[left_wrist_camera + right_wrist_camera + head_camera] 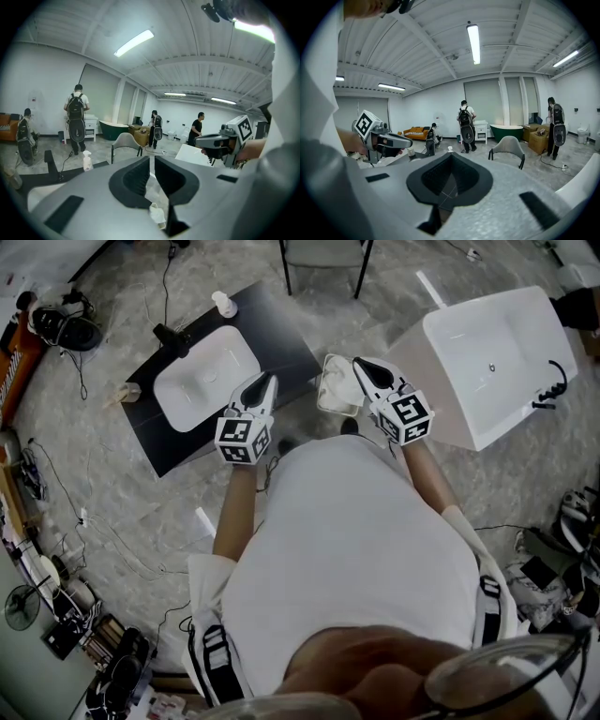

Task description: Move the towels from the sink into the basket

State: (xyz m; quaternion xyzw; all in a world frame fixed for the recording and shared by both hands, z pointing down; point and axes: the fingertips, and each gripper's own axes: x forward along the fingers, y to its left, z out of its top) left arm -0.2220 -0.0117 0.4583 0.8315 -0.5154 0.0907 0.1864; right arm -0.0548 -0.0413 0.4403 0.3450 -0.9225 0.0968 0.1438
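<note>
**Both pairs of jaws together, nothing held**

The left gripper (pixel 152 159) is closed to a sliver and empty. The right gripper (pixel 451 157) is closed at its tips, also empty. Below, between them, the basket (pixel 323 401) holds what looks like crumpled pale towels (pixel 339 382). The sink (pixel 202 381) sits in the dark worktop (pixel 281 334), to the left in the head view.
</note>
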